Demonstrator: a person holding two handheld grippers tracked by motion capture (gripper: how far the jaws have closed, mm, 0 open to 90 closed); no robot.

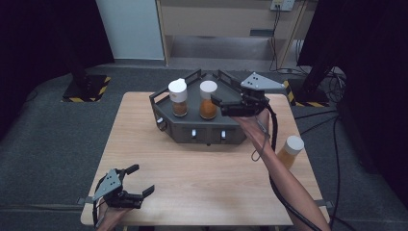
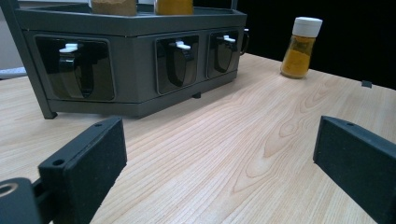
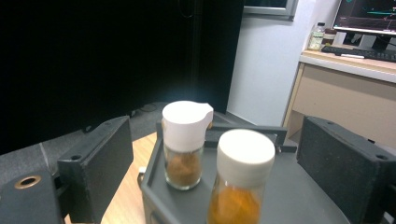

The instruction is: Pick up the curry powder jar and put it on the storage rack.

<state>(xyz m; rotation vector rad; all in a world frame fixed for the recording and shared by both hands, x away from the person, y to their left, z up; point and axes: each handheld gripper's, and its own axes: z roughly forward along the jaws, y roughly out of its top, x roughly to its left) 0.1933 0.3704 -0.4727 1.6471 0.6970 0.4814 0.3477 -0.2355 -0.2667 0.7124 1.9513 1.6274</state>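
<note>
Wooden table [image 1: 192,183] carries everything. At its near left corner your left gripper [image 1: 137,180] rests with jaws spread wide and nothing between them. On the grey rack [image 1: 202,127] at the far edge stand two white-capped jars [image 1: 179,97] [image 1: 208,99]; your right gripper [image 1: 216,103] hangs released just beside the second. A third jar [image 1: 290,150], partly hidden by your forearm, stands near the right edge.

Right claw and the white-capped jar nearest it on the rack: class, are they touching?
Apart. The right gripper view shows the right claw open, with clear gaps between its pads and the jar, which stands on the rack.
</note>
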